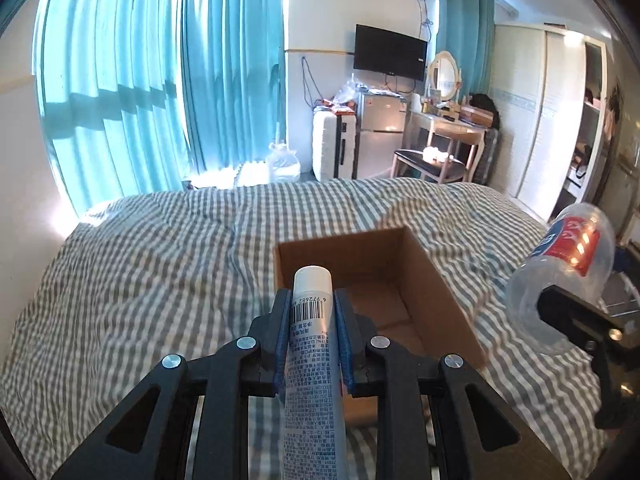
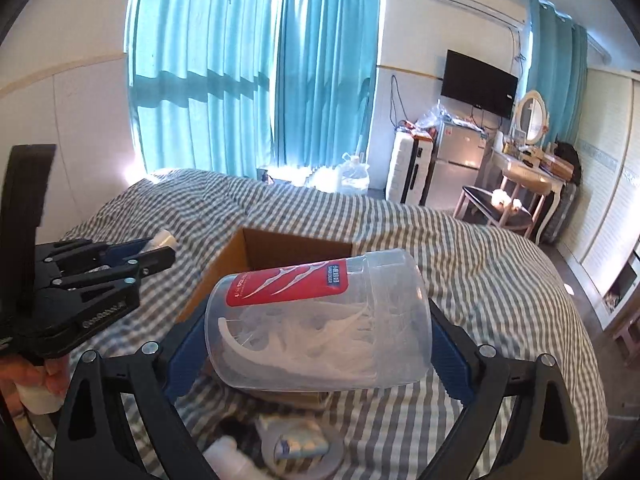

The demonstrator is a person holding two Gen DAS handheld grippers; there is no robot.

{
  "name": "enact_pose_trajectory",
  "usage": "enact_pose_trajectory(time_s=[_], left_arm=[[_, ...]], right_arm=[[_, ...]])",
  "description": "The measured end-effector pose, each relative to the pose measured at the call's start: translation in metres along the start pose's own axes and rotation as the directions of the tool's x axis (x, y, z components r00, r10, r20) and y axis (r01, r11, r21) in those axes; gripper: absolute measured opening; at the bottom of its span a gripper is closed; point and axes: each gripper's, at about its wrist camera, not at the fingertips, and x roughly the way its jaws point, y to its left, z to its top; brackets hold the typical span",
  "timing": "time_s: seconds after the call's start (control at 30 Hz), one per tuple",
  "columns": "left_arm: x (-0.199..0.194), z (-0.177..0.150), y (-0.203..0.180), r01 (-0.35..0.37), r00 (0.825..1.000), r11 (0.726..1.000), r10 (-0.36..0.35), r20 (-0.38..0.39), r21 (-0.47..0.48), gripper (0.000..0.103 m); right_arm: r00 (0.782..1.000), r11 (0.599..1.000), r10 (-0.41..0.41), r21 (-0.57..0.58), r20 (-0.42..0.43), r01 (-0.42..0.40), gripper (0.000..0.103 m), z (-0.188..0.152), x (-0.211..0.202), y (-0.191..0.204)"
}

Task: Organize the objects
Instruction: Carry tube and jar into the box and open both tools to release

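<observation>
I am clamping my left gripper [image 1: 311, 304] tight on a slim white tube [image 1: 312, 344], its flat cap pointing away from me and a barcode with rows of small grey print running down its side. The tube is hanging in the air over the near edge of an open brown cardboard box [image 1: 432, 276], which is sitting on the grey-and-white checked bedspread [image 1: 140, 264].

My right gripper [image 2: 320, 332] is standing wide, its blue pads [image 2: 454, 360] pressing on both sides of a clear plastic jar [image 2: 320, 320] lying on its side between them. The jar is wearing a red label with a white pattern and a small blue patch, and white floss picks are lying jumbled inside it. It is hovering just short of the same box. Below the jar, more small toiletries [image 2: 296, 444] are lying blurred on the bedspread.
</observation>
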Motion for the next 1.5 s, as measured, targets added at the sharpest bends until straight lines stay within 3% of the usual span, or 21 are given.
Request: enact_pose_trajectory(time_s=[0.2, 0.4, 0.7, 0.9, 1.1, 1.2, 1.27, 1.33, 1.5], left_arm=[[0.056, 0.024, 0.006, -0.010, 0.999, 1.000, 0.011, -0.041, 0.017, 0.021], [0.100, 0.020, 0.001, 0.012, 0.996, 1.000, -0.010, -0.093, 0.020, 0.021], [0.137, 0.003, -0.005, 0.081, 0.985, 0.997, -0.081, -0.154, -0.003, 0.021], [0.147, -0.008, -0.008, 0.078, 0.980, 0.997, -0.075, -0.184, 0.010, 0.021], [0.148, -0.011, -0.010, 0.049, 0.982, 0.998, -0.043, -0.183, 0.028, 0.022], [0.150, -0.013, -0.010, 0.038, 0.980, 0.999, -0.033, -0.197, 0.021, 0.029], [0.148, -0.013, -0.011, 0.022, 0.980, 0.999, -0.016, -0.200, 0.031, 0.050], [0.144, -0.012, -0.011, 0.027, 0.981, 0.999, -0.021, -0.194, 0.029, 0.055], [0.119, -0.003, -0.016, 0.022, 0.987, 0.999, -0.018, -0.160, 0.028, 0.080]], right_arm=[[1.000, 1.000, -0.002, -0.019, -0.007, 0.002, 0.095, 0.033, 0.058, -0.002], [0.991, 0.994, 0.085, 0.077, -0.107, -0.077, 0.094, 0.049, 0.136, -0.017], [0.982, 0.992, 0.118, 0.064, -0.150, -0.110, 0.094, 0.053, 0.206, -0.007], [0.972, 0.986, 0.147, 0.100, -0.184, -0.130, 0.094, 0.038, 0.221, -0.014], [0.970, 0.981, 0.171, 0.117, -0.175, -0.152, 0.094, 0.033, 0.208, -0.022], [0.970, 0.977, 0.182, 0.138, -0.163, -0.160, 0.097, 0.034, 0.202, -0.024], [0.971, 0.974, 0.188, 0.158, -0.150, -0.164, 0.099, 0.035, 0.197, -0.027], [0.976, 0.977, 0.164, 0.157, -0.142, -0.142, 0.099, 0.036, 0.189, -0.031], [0.986, 0.983, 0.123, 0.152, -0.112, -0.106, 0.099, 0.042, 0.155, -0.039]])
